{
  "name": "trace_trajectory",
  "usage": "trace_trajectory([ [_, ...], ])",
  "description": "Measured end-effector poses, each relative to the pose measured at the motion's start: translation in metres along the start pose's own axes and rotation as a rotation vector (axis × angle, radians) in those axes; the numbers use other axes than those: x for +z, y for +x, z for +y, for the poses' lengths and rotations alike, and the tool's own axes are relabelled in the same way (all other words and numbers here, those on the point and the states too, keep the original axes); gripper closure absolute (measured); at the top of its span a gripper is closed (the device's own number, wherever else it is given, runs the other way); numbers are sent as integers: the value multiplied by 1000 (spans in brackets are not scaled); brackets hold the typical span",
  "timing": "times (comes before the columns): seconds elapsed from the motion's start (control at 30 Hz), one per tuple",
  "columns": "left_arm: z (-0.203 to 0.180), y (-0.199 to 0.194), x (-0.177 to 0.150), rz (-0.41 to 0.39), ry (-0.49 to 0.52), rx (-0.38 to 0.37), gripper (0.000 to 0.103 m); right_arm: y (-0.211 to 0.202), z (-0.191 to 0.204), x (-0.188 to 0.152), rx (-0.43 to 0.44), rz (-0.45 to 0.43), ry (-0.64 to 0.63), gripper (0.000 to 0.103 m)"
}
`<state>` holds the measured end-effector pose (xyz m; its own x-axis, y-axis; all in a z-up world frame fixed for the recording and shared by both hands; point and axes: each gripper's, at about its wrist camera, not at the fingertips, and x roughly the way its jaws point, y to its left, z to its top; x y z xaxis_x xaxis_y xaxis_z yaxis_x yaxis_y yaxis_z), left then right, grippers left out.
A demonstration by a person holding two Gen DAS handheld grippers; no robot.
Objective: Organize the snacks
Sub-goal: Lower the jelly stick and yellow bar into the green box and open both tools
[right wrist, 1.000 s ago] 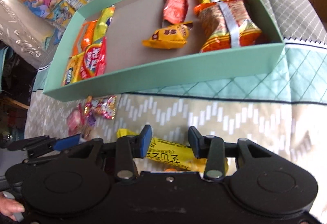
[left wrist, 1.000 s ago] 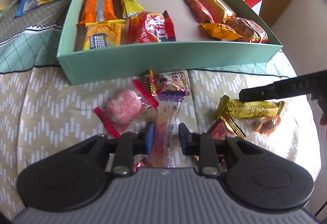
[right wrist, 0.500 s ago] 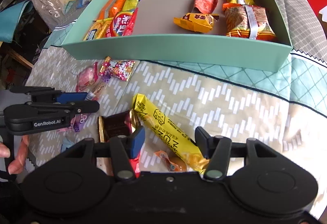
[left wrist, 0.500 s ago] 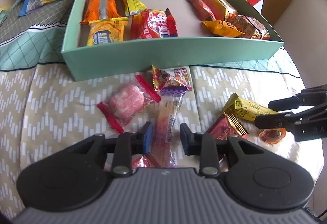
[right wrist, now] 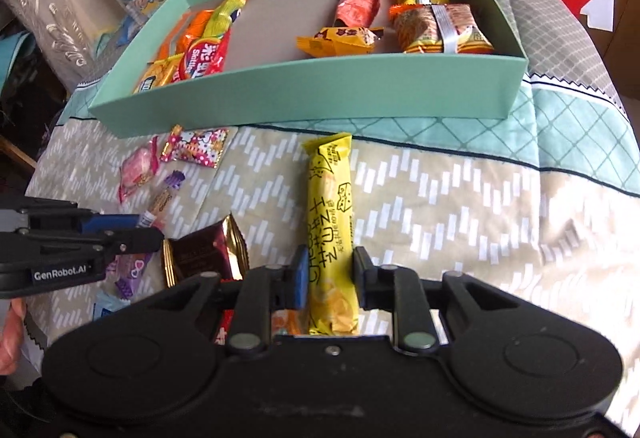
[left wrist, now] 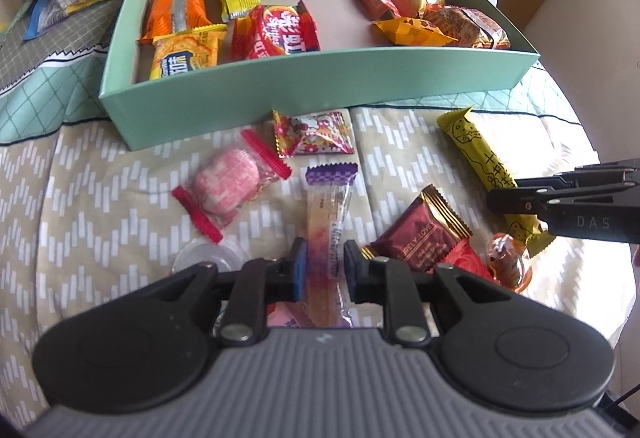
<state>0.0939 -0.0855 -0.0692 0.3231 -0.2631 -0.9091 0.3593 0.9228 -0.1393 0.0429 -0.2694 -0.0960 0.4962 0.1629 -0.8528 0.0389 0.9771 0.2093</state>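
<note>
on the left, our left gripper point(left wrist: 323, 262) is closing on the long clear snack stick point(left wrist: 327, 230) with the purple ends. the stick lies between the jaws with its long axis running straight away from us toward the green box point(left wrist: 312, 90), and the pads look as if they are just meeting its sides, though we cannot be sure they press yet. beside it on the patterned cloth point(left wrist: 80, 198) lie a pink candy point(left wrist: 228, 186) and a small flowered packet point(left wrist: 312, 134), both loose and near the box's front wall.

moving right, a dark red chocolate packet point(left wrist: 420, 234) and a small orange candy point(left wrist: 508, 262) lie between the two tools, nearer our right side.

on the right, our right gripper point(right wrist: 327, 278) is closing around the yellow bar point(right wrist: 330, 222). the bar's near end sits between the jaws and its far end points at the box wall, stopping just short of it. the pads look pressed to its sides.

both pieces lie lengthwise along our reach, so we judge the coming move is a lift and a carry forward over the front wall. the box already holds snacks at its left and right ends, with bare floor in the middle.
</note>
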Motion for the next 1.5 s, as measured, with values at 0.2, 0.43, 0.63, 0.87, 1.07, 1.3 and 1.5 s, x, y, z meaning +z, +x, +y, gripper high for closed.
trace_trajectory([
  [0.2, -13, -2, 4, -20, 6, 35, 90, -9, 6, -5, 25, -50, 40, 81],
  [0.43, -12, -40, 26, -98, -41, -42, 91, -45, 3, 12, 136, -118, 98, 81],
  [0.63, -12, -50, 75, -181, -57, -16, 91, -52, 2, 52, 164, -205, 180, 81],
  [0.87, -16, -27, 136, -197, -82, -2, 91, -25, 11, 105, 157, -246, 231, 81],
  [1.07, -10, 0, 155, -172, -112, -3, 90, 10, 6, 128, 158, -218, 273, 81],
  [1.3, -6, 23, 159, -160, -111, 51, 78, 28, 3, 136, 150, -210, 273, 75],
  [1.5, 7, 18, 156, -175, -154, 78, 34, 16, -6, 130, 120, -246, 278, 36],
])
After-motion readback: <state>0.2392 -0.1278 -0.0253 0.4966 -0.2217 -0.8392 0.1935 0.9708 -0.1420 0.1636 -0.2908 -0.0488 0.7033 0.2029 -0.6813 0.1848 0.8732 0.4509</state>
